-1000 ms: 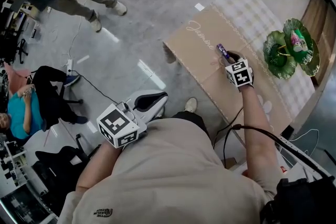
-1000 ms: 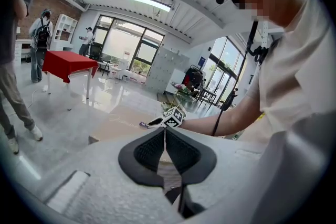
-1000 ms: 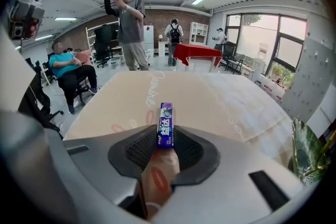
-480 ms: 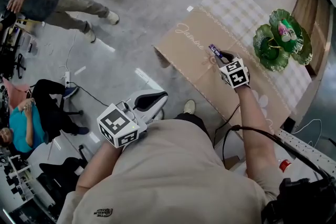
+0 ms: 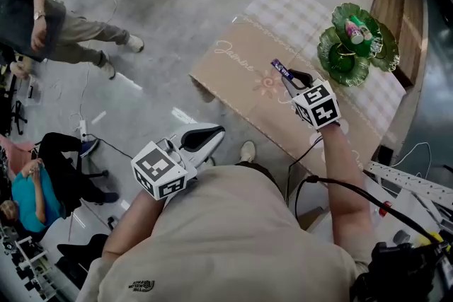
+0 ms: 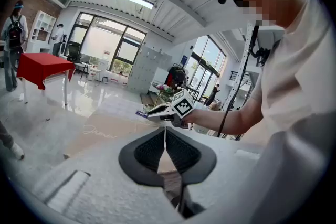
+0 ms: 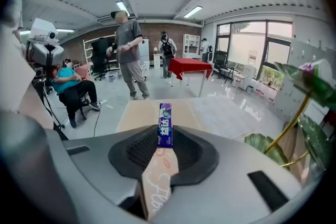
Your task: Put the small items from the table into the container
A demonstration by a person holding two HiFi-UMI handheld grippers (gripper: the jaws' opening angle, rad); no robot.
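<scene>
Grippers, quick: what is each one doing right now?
Left gripper: shut, nothing between its jaws.
Right gripper: shut on the purple pack.

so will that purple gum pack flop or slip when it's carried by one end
Probably stiff: the purple gum pack juts straight from the right gripper without sagging. Likely light, being slim. Its glossy wrapper might slip, since only its lower end sits between the pads.

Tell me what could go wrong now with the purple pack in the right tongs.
1. The right tongs pinch the purple pack by one end only. The rest sticks out ahead of them, so it may swing or slip on the way.
2. The green dish is shallow, leaf-shaped and tiered, with a small item already on it. A drop from height could bounce off onto the table.
</scene>
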